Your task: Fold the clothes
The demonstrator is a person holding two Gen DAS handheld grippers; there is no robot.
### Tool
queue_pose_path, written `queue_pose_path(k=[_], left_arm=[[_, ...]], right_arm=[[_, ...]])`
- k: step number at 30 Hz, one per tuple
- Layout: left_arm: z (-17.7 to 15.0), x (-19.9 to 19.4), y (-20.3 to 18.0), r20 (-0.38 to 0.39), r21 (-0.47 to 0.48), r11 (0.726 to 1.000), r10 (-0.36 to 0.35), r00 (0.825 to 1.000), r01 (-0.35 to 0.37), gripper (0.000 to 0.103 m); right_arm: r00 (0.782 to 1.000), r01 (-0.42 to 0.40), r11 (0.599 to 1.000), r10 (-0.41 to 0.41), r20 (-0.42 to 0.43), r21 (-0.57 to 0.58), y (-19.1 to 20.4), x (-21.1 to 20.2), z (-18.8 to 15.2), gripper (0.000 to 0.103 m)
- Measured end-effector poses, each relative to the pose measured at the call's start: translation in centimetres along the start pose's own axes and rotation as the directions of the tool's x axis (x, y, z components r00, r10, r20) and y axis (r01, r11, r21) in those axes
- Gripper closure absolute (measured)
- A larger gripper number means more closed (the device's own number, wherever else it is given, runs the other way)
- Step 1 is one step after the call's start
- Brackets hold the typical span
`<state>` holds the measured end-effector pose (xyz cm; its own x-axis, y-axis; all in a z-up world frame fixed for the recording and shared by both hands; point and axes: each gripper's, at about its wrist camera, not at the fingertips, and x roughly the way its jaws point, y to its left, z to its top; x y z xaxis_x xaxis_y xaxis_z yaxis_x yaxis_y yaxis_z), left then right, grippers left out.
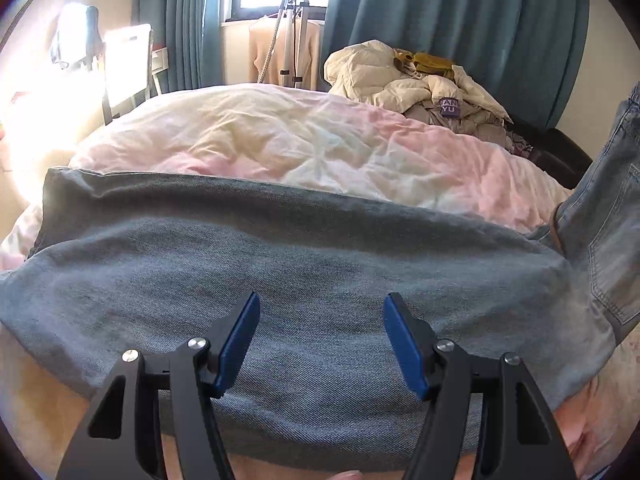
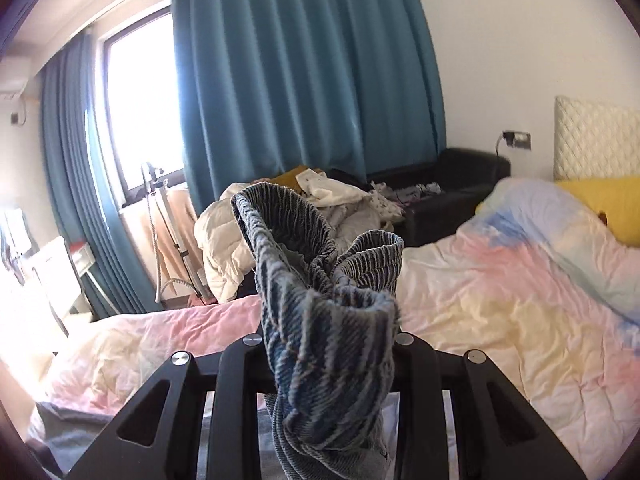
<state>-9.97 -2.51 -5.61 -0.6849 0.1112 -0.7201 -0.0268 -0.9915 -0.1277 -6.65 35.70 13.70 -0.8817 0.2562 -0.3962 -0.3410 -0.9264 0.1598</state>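
Right wrist: jeans (image 2: 328, 320) before curtain (image 2: 304, 72)

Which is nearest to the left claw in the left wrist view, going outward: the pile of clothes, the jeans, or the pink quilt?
From the left claw:
1. Jeans, spread directly under and ahead of it.
2. Pink quilt, beyond the jeans' far edge.
3. Pile of clothes, far right, by the curtain.

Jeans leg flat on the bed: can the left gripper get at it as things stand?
Probably yes. The left gripper is open and sits right over the flat jeans with nothing between. The right gripper is shut on the bunched waistband, held up off to the side.
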Motion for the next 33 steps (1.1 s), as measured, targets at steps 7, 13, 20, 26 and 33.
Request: queue_pose_path(k=[7,13,20,26,33], left_arm=[[0.9,-1.4,1.7,0.059,-0.044,0.999,-0.012,0.998,0.015,0.037],[1.5,-2.6,3.8,0.093,-0.099,0.995,-0.006,0.996,0.015,0.037],[2.4,-3.6,7.4,0.130,-0.220,0.974,-0.025,0.991,0.053,0.037],[2.8,-3.1,8.8,0.140,-0.269,0.959,-0.047,0.989,0.084,0.037],[3.0,-2.4,8.3,0.149,-0.247,0.961,-0.087,0.985,0.122,0.037]], right_arm=[[0.997,-0.015,0.971,0.031,0.064,-0.240,10.8,-1.7,-3.5,0.076],[0.996,-0.030,0.929,0.058,0.066,-0.370,18.0,-1.4,-9.6,0.076],[0.997,-0.044,0.869,0.070,0.035,-0.494,23.6,-0.5,-18.1,0.076],[0.996,-0.055,0.794,0.083,0.018,-0.605,25.9,0.5,-24.4,0.076],[0.989,-0.137,0.760,0.141,-0.045,-0.636,26.2,1.6,-27.7,0.074]])
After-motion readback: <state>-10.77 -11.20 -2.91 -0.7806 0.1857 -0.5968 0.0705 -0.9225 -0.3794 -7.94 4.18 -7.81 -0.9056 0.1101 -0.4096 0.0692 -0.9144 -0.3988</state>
